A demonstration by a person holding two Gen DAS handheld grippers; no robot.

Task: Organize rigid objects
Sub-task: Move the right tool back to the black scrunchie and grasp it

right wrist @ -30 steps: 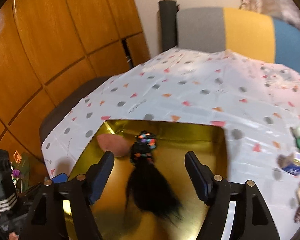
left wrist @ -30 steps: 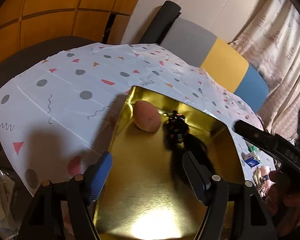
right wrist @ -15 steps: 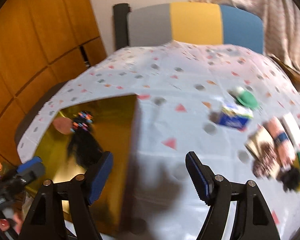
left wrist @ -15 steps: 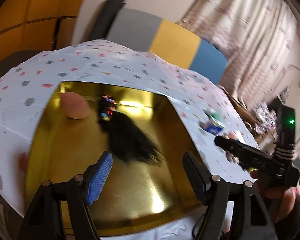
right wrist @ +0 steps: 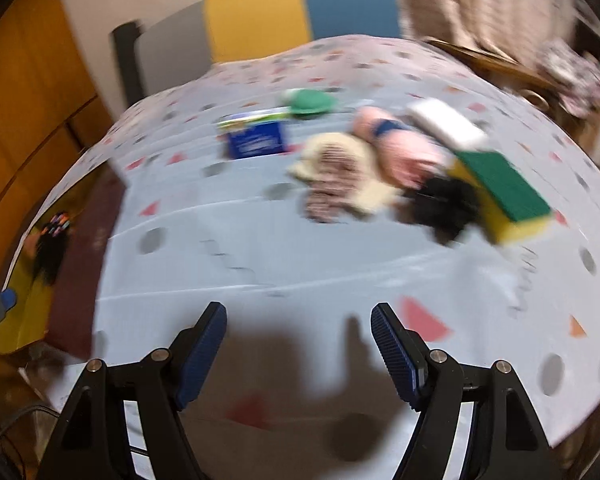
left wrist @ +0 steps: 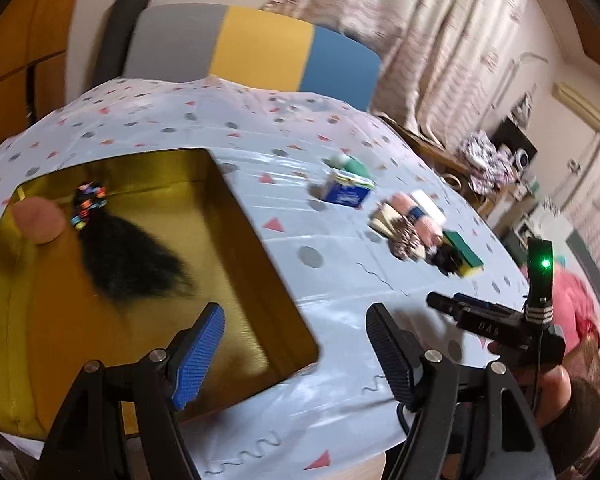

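Golden shallow rectangular tray is occupied by a black hair tuft (beaded end toward the far wall); both grippers are held open, empty.

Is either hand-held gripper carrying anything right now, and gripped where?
Nothing is held. The left hand-held gripper and right hand-held gripper both stand open, with only the tablecloth showing between their fingers.

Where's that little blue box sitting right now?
The blue box sits on the patterned tablecloth, outside the gold tray, just in front of a green round thing and left of the cluttered pile.
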